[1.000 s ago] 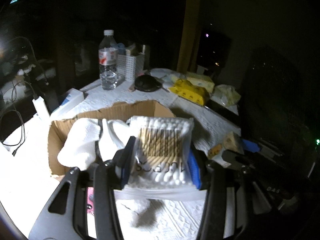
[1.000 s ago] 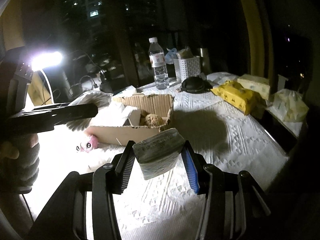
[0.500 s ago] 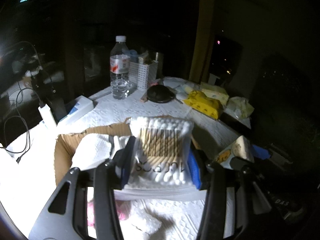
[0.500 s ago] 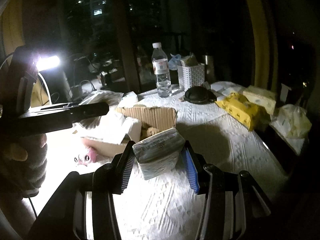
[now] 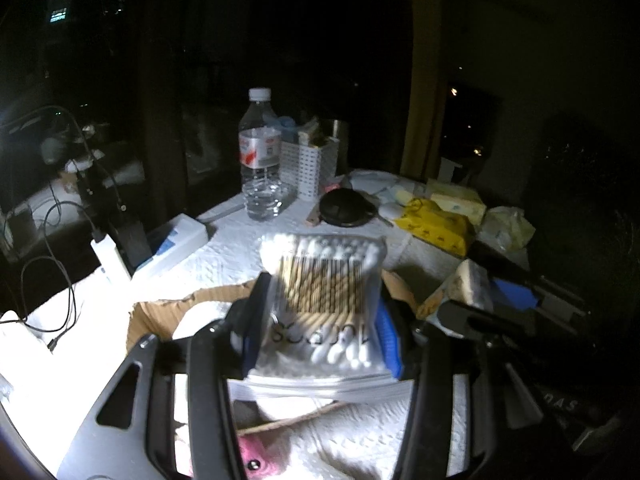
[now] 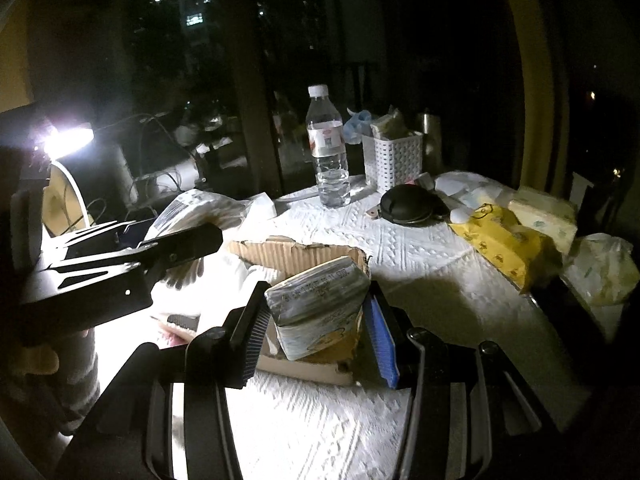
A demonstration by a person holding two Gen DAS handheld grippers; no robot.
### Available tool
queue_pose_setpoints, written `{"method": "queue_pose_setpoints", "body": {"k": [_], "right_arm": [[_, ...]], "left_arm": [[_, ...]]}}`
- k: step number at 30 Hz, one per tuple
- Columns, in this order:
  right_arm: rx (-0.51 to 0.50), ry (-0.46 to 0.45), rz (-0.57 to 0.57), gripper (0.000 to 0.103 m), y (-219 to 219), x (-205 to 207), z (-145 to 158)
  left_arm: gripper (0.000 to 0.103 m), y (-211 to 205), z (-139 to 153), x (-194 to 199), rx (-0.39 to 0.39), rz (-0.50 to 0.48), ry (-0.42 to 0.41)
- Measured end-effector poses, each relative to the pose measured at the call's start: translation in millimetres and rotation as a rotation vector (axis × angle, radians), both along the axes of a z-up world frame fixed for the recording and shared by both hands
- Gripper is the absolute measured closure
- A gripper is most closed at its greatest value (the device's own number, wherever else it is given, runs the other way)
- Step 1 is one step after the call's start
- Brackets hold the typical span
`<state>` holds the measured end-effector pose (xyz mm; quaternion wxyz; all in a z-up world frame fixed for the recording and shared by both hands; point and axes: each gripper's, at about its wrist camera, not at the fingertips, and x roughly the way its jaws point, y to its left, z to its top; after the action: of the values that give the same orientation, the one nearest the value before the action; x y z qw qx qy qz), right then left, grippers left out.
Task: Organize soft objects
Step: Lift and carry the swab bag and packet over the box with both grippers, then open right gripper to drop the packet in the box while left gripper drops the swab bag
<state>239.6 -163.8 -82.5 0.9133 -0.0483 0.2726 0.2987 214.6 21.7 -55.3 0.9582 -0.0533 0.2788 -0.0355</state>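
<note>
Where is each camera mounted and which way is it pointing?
Left wrist: on the left gripper, looking along its fingers past a held cotton swab pack over the cardboard box.
Right wrist: on the right gripper, holding a tissue pack; the person's hand shows.
Shared: water bottle, white basket.
</note>
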Motion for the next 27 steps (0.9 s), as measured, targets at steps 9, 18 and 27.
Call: {"method": "queue_pose_setpoints", "body": {"k": [9,18,27], "right_arm": [[-0.002,0.031,-0.010,0.053,17.4,28.8,-6.1],[-0.002,0.058,-0.018,0.053,32.2,55.0,-11.2],[-0.035,0.060,-0.054,0.053,49.1,73.5,-21.3]], "left_arm": [[0.054,16.5,-15.7,14.2,-0.017,0.031,0.033],[0.054,29.9,-20.0,24.4,-0.033,0.037,0.043],[0.054,38.2,-17.4,26.8,-0.049,0.042,0.032]]}}
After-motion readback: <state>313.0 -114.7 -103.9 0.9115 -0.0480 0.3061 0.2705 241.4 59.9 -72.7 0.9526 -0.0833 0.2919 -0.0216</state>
